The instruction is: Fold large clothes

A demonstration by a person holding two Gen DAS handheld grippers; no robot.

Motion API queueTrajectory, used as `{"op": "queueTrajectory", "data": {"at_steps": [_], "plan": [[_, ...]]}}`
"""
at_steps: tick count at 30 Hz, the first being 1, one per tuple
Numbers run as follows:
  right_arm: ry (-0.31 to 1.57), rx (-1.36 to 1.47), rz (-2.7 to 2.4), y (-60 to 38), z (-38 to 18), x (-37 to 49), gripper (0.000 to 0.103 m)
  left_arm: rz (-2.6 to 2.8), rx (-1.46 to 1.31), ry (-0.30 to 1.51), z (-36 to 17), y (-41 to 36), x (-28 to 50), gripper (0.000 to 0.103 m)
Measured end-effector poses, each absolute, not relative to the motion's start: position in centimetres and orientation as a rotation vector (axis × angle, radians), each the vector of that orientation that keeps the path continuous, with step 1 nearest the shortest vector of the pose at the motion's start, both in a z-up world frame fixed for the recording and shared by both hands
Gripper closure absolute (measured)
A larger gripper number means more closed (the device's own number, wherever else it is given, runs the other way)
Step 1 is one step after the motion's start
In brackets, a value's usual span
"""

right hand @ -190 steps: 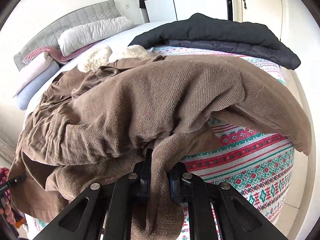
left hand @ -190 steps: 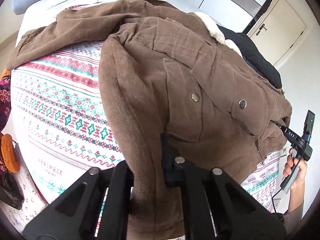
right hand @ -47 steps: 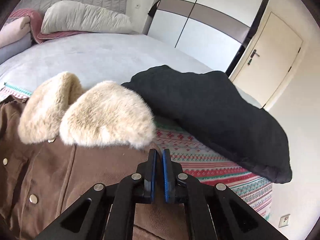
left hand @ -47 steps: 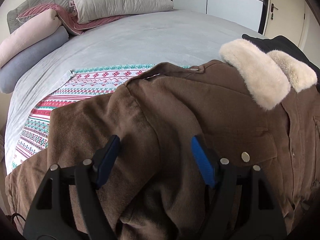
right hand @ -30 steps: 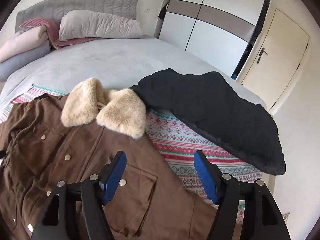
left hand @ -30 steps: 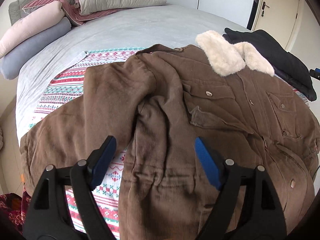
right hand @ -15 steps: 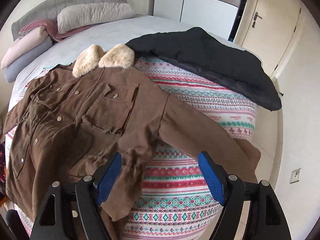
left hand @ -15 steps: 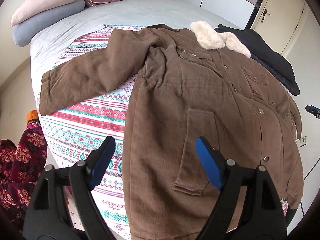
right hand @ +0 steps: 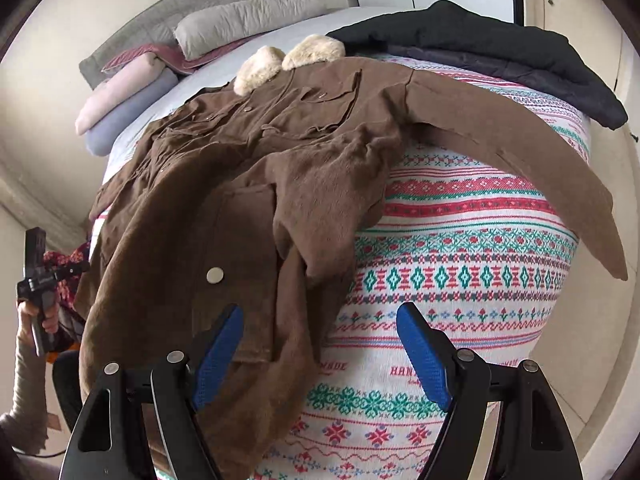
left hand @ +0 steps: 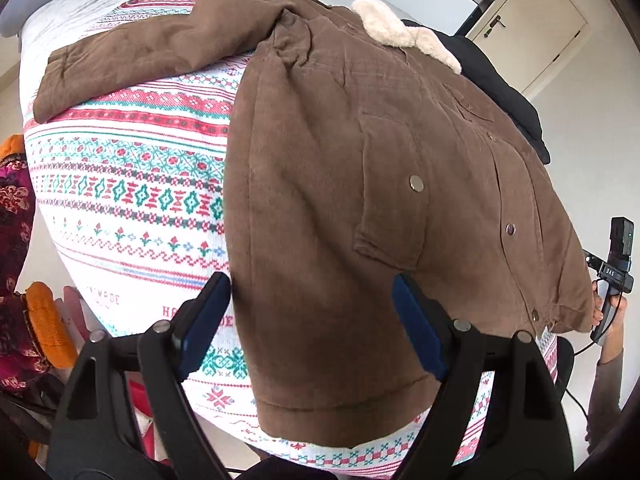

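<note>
A: Where is the brown coat (left hand: 360, 184) lying?

B: It is lying front-up on the patterned blanket (left hand: 132, 184) covering the foot of the bed, its hem hanging over the foot edge. Its cream fur collar (right hand: 288, 60) is pointing toward the headboard end, and one sleeve (left hand: 144, 52) is stretching out toward the bed's left edge.

A: And the other sleeve?

B: The right wrist view is showing that sleeve (right hand: 532, 156) reaching toward the right edge, with its cuff dropping over the side. The coat's right front is lying bunched and folded over itself, so the fabric beneath it is hidden.

A: What are the grippers doing?

B: The left gripper (left hand: 310, 328) is hovering with its fingers spread wide apart, framing the hem's left corner and gripping nothing. The right gripper (right hand: 320, 354) is likewise standing wide apart near the hem's right side, with nothing between its blue pads (right hand: 424, 356). I cannot tell whether either is touching the cloth.

A: Anything else?

B: A black jacket (right hand: 500, 48) is lying by the bed's far right corner, partly cut off behind the coat in the left view. Pillows (right hand: 240, 24) are sitting at the headboard (right hand: 192, 4). The bed's lower frame is hidden.
</note>
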State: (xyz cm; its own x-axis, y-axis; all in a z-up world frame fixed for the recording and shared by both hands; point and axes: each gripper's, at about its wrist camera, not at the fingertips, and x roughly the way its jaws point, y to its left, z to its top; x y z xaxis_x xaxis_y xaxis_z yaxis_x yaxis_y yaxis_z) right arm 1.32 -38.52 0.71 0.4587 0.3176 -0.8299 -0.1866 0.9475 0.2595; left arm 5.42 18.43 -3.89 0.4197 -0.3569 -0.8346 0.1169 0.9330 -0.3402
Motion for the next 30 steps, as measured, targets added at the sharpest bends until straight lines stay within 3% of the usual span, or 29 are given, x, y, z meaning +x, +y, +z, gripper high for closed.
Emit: {"op": "queueTrajectory", "data": {"at_steps": [9,19,30], "plan": [[0.952,0.073,0.416,-36.2,2.9,-8.0,0.020,-0.435,-0.075,1.009,-2.2,17.5,-0.4,0.020],[1.048,-0.031,0.397,-31.4,-1.4,-9.6,0.020,-0.256,0.271,1.099,-5.3,17.1,-2.2,0.020],[1.021,0.080,0.207,-33.0,-2.3,-6.9,0.020,-0.195,0.009,1.032,-4.9,19.2,-0.3,0.021]]}}
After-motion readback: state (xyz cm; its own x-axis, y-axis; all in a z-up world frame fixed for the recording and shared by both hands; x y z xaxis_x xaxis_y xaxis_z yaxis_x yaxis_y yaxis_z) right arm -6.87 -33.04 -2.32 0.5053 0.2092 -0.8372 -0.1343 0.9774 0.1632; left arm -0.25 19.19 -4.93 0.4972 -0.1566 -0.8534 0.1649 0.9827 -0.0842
